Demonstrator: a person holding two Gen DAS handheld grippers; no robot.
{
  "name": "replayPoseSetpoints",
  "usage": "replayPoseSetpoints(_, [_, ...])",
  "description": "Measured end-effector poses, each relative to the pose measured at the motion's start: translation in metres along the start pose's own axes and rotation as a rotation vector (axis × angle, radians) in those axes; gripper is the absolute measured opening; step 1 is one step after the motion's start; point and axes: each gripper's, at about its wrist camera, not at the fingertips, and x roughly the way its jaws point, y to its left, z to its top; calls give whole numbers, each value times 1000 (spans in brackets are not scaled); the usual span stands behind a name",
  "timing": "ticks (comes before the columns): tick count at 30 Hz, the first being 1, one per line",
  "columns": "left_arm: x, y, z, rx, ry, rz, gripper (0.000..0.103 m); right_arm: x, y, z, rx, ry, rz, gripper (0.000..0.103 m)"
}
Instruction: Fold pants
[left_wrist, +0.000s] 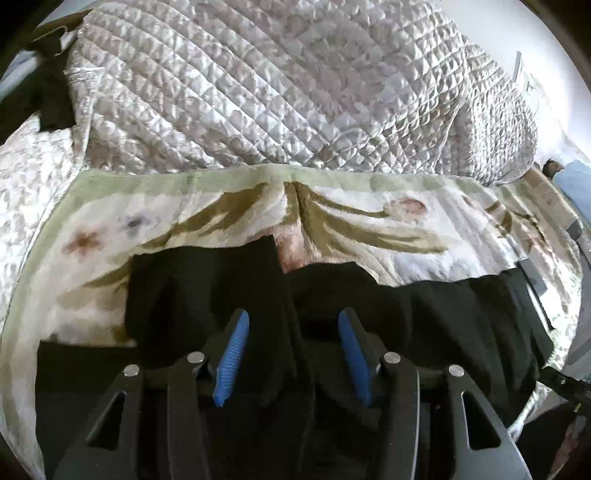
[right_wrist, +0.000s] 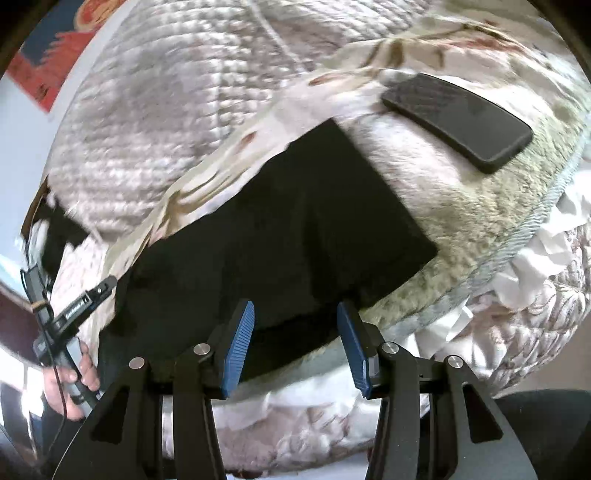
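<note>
The black pants (left_wrist: 332, 314) lie spread on a floral fleece blanket (left_wrist: 369, 229) on the bed. In the left wrist view my left gripper (left_wrist: 293, 321) is open just above the pants, with a raised fold of black cloth between the blue pads (left_wrist: 232, 354). In the right wrist view the pants (right_wrist: 295, 229) lie flat as a dark rectangle, one leg end at the right. My right gripper (right_wrist: 295, 314) is open and empty over the pants' near edge. The left gripper's handle and the hand holding it (right_wrist: 70, 332) show at the left.
A black phone (right_wrist: 458, 118) lies on the fleece blanket (right_wrist: 480, 229) beyond the pants, at the upper right. A quilted white bedspread (left_wrist: 277, 81) is bunched behind the blanket. Another dark garment (left_wrist: 48, 96) lies at the far left. The bed edge with ruffles (right_wrist: 517, 288) runs along the right.
</note>
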Motion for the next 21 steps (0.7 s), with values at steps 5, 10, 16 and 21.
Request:
replayPoseSetpoints(5, [31,-7,7,39,48,30,53,8,-7,8,39,-23,13,48])
replayPoseSetpoints(10, [49,-11,8,97,63,95,19,10,-9,13,42,-78,13,47])
replayPoseSetpoints(16, [18,16,6,0,-34,97,5,13,-16,19,65,-103,-2,14])
replayPoseSetpoints(21, [-56,66,-25,-169,-173,131,5,3,-15,19,68,-136,30,12])
